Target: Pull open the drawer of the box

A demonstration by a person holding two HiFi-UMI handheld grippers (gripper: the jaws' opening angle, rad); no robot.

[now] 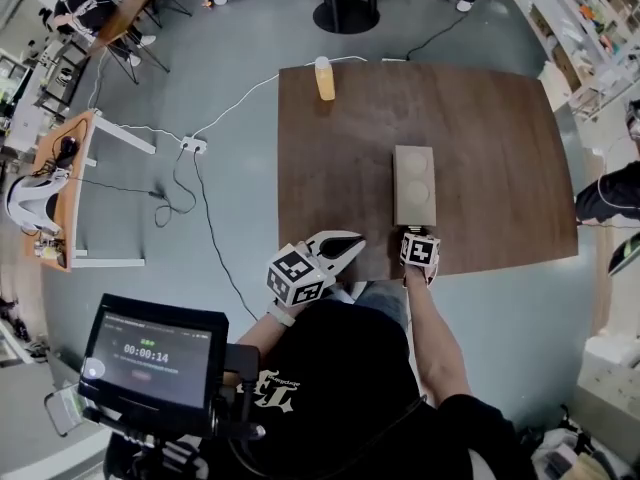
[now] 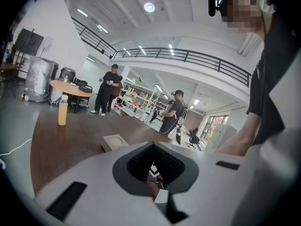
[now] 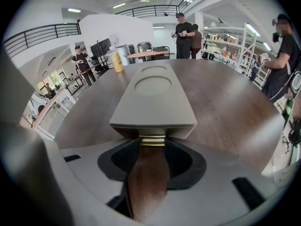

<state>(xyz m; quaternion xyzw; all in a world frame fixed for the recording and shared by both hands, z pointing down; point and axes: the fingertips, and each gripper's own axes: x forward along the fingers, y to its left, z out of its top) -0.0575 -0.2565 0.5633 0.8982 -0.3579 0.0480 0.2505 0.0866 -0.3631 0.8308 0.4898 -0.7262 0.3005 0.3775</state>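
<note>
Beige box [image 1: 414, 185] lies on brown table [image 1: 490, 148], near front edge. Right gripper [image 3: 151, 149] jaws clamped on gold drawer handle [image 3: 152, 141]. Left gripper [image 2: 154, 169] jaws together, empty. Pull straight back, slow, keep grip tight.

The left tool [image 1: 338, 248] is held low in front of the body, aimed almost level toward the right tool [image 1: 417, 236]; its jaws are together with nothing between them; the left wrist [image 1: 281, 313] bends out from a black sleeve; the bare right forearm [image 1: 436, 338] reaches straight ahead, tipping its tool steeply downward; those jaws stand partly apart, pads pressed on either end of a brass handle [image 3: 152, 141].
</note>
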